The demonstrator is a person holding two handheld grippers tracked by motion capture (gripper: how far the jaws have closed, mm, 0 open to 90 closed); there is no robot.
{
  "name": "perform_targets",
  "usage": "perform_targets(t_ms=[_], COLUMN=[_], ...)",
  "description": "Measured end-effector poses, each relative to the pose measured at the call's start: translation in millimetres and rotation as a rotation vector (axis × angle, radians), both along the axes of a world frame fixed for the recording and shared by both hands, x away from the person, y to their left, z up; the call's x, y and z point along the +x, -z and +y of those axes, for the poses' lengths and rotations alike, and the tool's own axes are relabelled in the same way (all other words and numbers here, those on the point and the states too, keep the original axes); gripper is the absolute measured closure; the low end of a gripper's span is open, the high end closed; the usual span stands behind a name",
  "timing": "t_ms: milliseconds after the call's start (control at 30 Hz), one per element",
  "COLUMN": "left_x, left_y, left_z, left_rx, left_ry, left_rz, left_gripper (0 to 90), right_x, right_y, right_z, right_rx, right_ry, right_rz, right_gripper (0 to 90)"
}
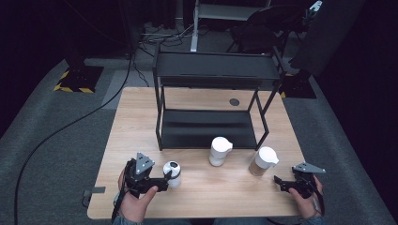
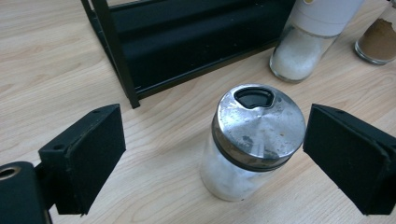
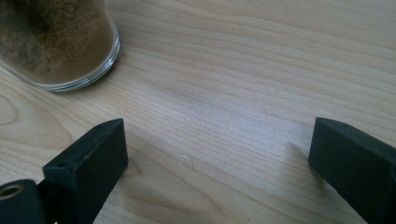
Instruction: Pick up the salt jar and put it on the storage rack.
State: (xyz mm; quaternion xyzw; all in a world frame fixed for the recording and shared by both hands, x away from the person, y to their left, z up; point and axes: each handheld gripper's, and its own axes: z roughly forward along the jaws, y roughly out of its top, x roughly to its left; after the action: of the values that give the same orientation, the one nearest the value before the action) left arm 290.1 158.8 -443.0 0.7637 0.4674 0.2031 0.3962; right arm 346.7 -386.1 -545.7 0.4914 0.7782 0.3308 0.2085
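In the right gripper view the brown-powder jar is cut off at top & left edges, lid out of frame. In the left gripper view the white-lidded jar loses its top; shelf rack mostly cropped. Small dark disc on far table: too small to tell.

Left tongs beside metal-lidded jar.
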Motion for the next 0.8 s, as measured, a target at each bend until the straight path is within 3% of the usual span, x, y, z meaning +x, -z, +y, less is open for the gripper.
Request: perform_targets(t_ms=[800], left_x=[3.4], left_y=[-0.2], left_z=[-16.0], left_rx=[-0.004], left_ry=[0.020], left_rz=[-0.005], left_gripper=[5.4], right_x=[0.0], right_y=[0.0], right_z=[0.0], right_rx=[0.000], right_ry=[0.000], right_rz=[0.000], right_gripper=[4.5])
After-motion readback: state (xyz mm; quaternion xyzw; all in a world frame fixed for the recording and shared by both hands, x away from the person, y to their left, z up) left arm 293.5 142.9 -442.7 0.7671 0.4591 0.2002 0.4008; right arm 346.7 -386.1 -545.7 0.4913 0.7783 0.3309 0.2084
